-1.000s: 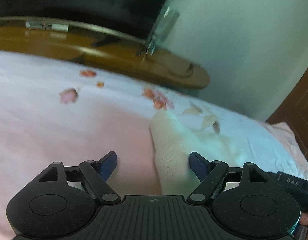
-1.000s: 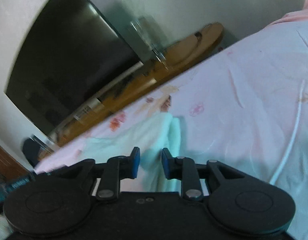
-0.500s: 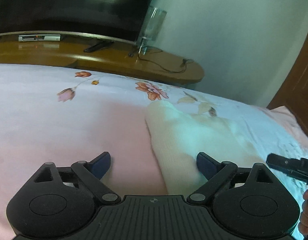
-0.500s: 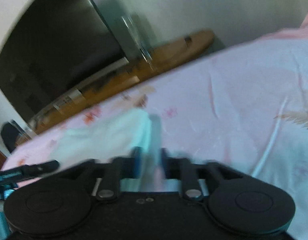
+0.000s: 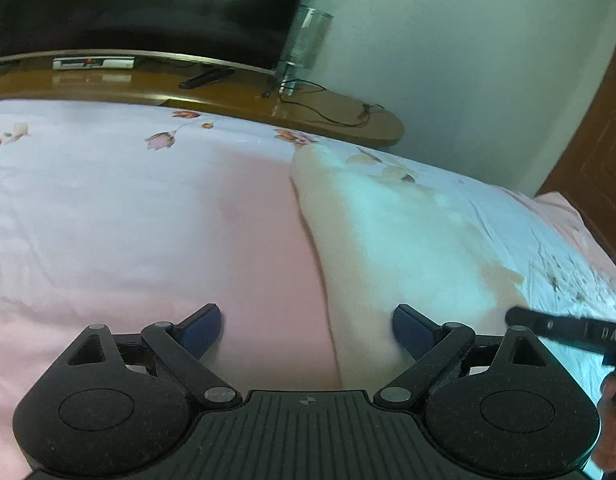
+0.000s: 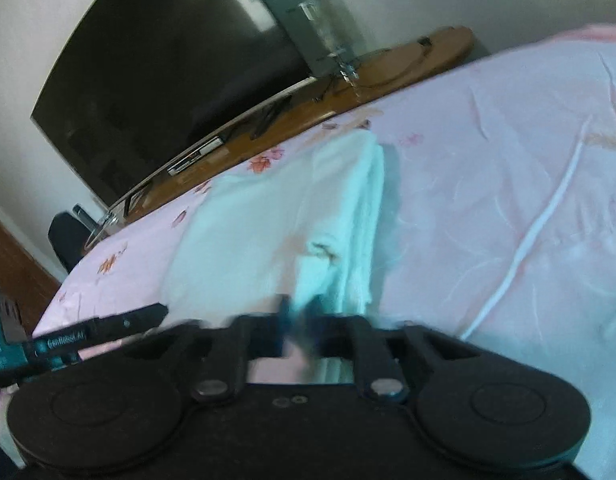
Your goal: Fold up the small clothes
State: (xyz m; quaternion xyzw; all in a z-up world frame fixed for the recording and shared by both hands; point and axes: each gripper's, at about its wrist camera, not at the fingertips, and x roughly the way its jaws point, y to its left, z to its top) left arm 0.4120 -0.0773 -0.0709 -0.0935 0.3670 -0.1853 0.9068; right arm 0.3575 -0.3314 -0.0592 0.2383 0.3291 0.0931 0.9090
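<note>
Room: bedroom, with a dark television (image 5: 140, 4) and a clear glass vase (image 5: 304, 46) on a curved wooden TV stand (image 5: 236, 92) behind the bed.
Surface: floral bedsheet (image 5: 108, 208), pale pink with scattered flowers.
Left claw (image 5: 306, 330): released, jaws wide apart, hovering low over the sheet; its right pad sits at the near-left edge of the garment, gripping nothing.
Garment: small white knit garment (image 5: 388, 240) lying flat on the bed, long edge running away from the camera, layers stacked along its right side in the right wrist view.
Right claw (image 6: 302, 320): clenched on a pinch of the white cloth at its near edge.
Handling: judged soft, light and limp; likely to sag and slide on the sheet, so best held at corners or hems.
Hard to tell: right claw's tips are motion-blurred; garment type and its near end, behind both claws, are hidden.
</note>
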